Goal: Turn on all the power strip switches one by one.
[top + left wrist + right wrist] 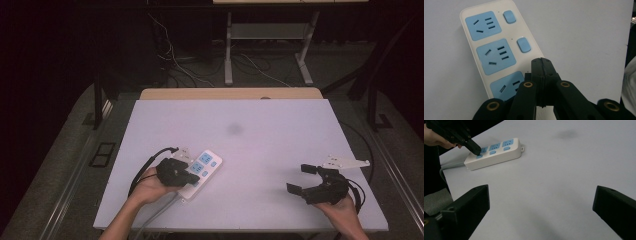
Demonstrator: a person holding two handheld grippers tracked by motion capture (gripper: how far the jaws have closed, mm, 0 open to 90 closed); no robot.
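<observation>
Here, a white plastic power strip with three blue sockets and blue rocker switches [202,169] lies at the lower left of the high view on the pale lilac worktop [265,145]. The left gripper [541,65], fingers clenched together, presses down at what seems the nearest switch. The right gripper [304,178], at lower right, hovers with fingers spread wide, grasping nothing.

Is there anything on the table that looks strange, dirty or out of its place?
One thing: a dark, blurry smudge on the white table, beyond the power strip. The strip lies at a slant, undamaged. The left claw, shut, is at its nearest switch; the right claw is open.
</observation>
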